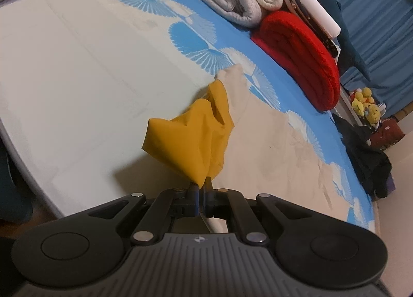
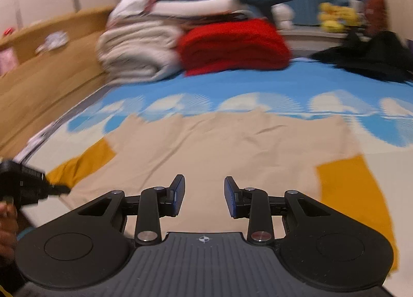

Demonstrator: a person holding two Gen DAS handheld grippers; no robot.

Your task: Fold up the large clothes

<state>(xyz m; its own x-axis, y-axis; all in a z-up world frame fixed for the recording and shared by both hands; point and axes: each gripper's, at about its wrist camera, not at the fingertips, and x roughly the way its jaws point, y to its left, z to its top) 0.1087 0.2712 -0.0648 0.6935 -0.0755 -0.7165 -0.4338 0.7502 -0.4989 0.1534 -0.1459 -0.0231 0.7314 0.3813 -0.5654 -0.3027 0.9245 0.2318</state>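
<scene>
A large beige shirt (image 2: 219, 147) with mustard-yellow sleeves lies spread flat on the bed. My left gripper (image 1: 200, 185) is shut on the left yellow sleeve (image 1: 191, 139) and holds its bunched end a little above the bed; it also shows at the left edge of the right wrist view (image 2: 55, 188). My right gripper (image 2: 204, 193) is open and empty, hovering over the shirt's near hem. The right yellow sleeve (image 2: 346, 191) lies flat to its right.
A folded red blanket (image 2: 232, 46) and a stack of white and grey bedding (image 2: 139, 49) sit at the far side of the blue-and-white patterned bed (image 2: 284, 82). Dark clothes (image 2: 374, 57) lie at the far right. A wooden headboard (image 2: 51, 72) is on the left.
</scene>
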